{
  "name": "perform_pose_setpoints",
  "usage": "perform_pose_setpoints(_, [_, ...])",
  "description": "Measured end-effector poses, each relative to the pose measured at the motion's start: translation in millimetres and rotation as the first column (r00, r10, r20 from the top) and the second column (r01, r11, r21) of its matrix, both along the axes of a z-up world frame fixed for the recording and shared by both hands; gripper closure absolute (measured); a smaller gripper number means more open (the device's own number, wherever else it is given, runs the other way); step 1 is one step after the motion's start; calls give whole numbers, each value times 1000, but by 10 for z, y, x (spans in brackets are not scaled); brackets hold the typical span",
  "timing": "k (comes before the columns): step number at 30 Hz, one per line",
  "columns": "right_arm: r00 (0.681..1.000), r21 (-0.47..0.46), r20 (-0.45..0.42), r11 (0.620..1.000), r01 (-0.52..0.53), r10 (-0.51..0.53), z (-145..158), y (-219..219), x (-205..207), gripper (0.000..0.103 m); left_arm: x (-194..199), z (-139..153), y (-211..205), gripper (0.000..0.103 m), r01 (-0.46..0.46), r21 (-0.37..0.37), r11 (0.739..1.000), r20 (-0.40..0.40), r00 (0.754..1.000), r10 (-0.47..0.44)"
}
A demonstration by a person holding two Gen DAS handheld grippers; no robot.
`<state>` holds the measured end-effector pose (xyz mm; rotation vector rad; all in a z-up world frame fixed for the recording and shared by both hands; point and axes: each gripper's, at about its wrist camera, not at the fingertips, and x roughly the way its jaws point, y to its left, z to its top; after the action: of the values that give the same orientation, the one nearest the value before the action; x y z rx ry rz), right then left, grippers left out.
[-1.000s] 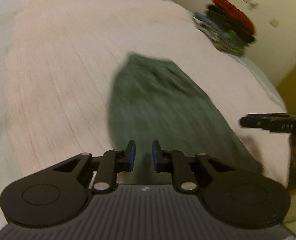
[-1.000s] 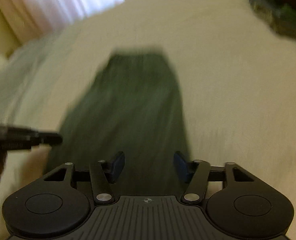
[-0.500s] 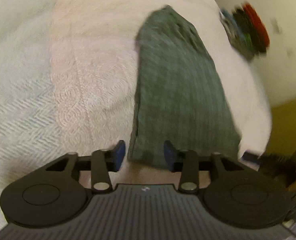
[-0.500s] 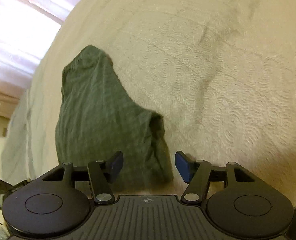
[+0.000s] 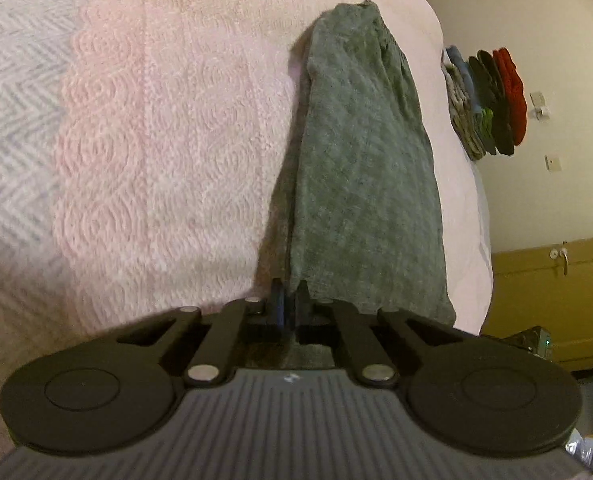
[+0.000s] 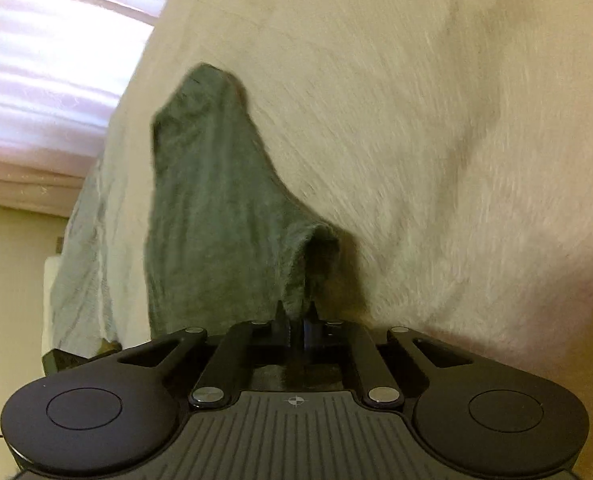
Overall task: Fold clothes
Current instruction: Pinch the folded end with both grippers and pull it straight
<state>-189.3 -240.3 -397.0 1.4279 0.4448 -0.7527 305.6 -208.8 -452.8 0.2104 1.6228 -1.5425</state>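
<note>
A dark green-grey garment (image 5: 368, 168) lies folded into a long strip on the pale pink bedspread (image 5: 168, 152). My left gripper (image 5: 290, 294) is shut on the near left corner of that strip, the cloth pinched between its pads. In the right wrist view the same green garment (image 6: 216, 208) runs away from me, and its near right corner rises in a fold into my right gripper (image 6: 297, 314), which is shut on it. Neither gripper shows in the other's view.
A stack of folded clothes (image 5: 484, 100), red on top, stands at the bed's far right by a cream wall. A yellow cabinet (image 5: 552, 296) is beyond the bed's right edge. Curtains (image 6: 56, 60) hang at the left past the bedspread (image 6: 416, 120).
Both grippers came down to the garment's near edge and rolled level. Their jaws, apart half a second ago, have closed on the two near corners, which now lift slightly.
</note>
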Motion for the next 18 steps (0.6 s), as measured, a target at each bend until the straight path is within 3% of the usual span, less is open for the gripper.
perform_pose_setpoints(4, [998,-69,31,997,-47,49,472,-128,-194,100,7,253,185,102,-96,-43,994,-31,995,95])
perform_pose_setpoints(8, [991,-123,-19,984,-132,131,753,-254,-398,100,-227,570,463,102,-153,-89,984,-71,987,147])
perform_pose_setpoints(11, [984,-78,-88,984,-159,152,601,-229,-598,100,-537,593,687,102,-171,-82,982,-74,983,165])
perform_pose_setpoints(15, [968,-20,-201,987,-160,152,304,-184,-728,99,-981,347,952,102,-223,-25,975,-56,974,221])
perform_pose_setpoints(18, [933,-22,-334,988,-151,135,299,-157,-661,87,-1230,227,1069,98,-251,-3,968,66,966,250])
